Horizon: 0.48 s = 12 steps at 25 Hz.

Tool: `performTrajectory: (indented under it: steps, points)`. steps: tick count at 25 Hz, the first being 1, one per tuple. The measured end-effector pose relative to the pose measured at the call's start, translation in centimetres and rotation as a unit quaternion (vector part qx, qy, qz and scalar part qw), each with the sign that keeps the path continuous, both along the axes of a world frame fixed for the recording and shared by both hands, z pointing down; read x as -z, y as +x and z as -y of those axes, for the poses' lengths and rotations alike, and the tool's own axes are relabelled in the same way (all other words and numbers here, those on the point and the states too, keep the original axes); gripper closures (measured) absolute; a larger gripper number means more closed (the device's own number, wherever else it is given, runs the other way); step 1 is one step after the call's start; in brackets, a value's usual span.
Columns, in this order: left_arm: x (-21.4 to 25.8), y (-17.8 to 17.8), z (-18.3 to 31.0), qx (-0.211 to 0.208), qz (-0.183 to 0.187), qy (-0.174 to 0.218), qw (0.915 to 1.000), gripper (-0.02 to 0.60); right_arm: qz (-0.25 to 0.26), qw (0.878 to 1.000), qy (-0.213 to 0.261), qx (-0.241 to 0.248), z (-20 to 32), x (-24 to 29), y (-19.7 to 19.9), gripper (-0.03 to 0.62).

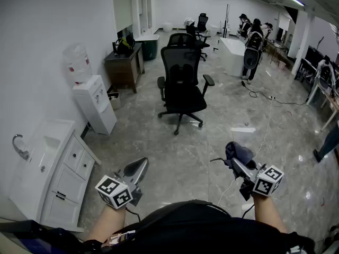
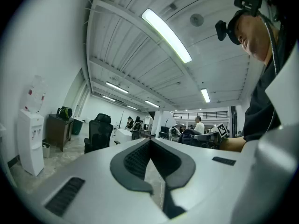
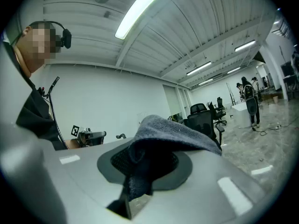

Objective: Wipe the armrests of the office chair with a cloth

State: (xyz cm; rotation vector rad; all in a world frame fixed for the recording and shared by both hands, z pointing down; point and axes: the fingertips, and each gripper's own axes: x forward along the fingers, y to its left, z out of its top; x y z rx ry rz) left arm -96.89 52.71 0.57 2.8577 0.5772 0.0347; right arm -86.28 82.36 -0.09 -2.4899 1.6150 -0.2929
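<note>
Two grippers: right gripper (image 1: pixel 235 165) clamped on the cloth (image 1: pixel 239 152) (soft, light, limp; likely best held mid-bunch), which drapes over its tips; left gripper (image 1: pixel 136 169) closed, empty.

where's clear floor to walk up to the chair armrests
The widest bare floor lies between you and the office chair, bordered on the left by the water dispenser and the white sink cabinet. The floor to the picture's right of the chair is open up to the cable. It is tighter behind: a brown desk and more chairs.
</note>
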Motion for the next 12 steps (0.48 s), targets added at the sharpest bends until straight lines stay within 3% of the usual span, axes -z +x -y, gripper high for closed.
performTrajectory:
  steps: [12]
  points:
    - [-0.01, 1.11, -0.41, -0.004, -0.003, -0.001, 1.0000, 0.586, 0.001, 1.000, 0.005, 0.007, 0.49, -0.40, 0.84, 0.522]
